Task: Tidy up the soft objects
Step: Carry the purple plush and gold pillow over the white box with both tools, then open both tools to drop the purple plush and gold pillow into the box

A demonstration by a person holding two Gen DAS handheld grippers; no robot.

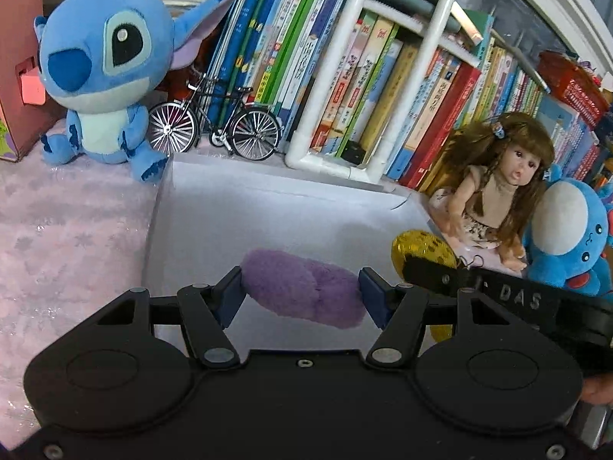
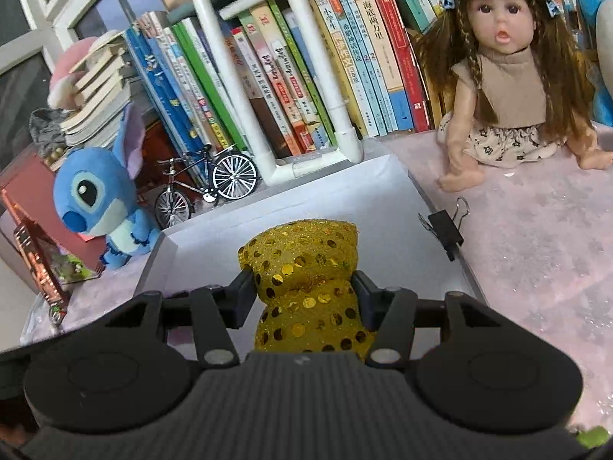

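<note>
A fluffy purple soft piece (image 1: 302,287) is held lengthwise between the fingers of my left gripper (image 1: 300,295), over the open white box (image 1: 268,207). My right gripper (image 2: 302,291) is shut on a gold sequined soft piece (image 2: 306,268), pinched at its waist, above the near part of the same white box (image 2: 299,199). The gold piece (image 1: 421,249) and the right gripper's black body show at the right edge of the left wrist view, just right of the box.
A blue Stitch plush (image 1: 103,69) and a toy bicycle (image 1: 214,122) stand left of the box. A doll (image 2: 505,76) sits at the right, a blue plush (image 1: 571,230) beside it. A black binder clip (image 2: 444,230) is clamped on the box's right wall. Books and white pipes stand behind.
</note>
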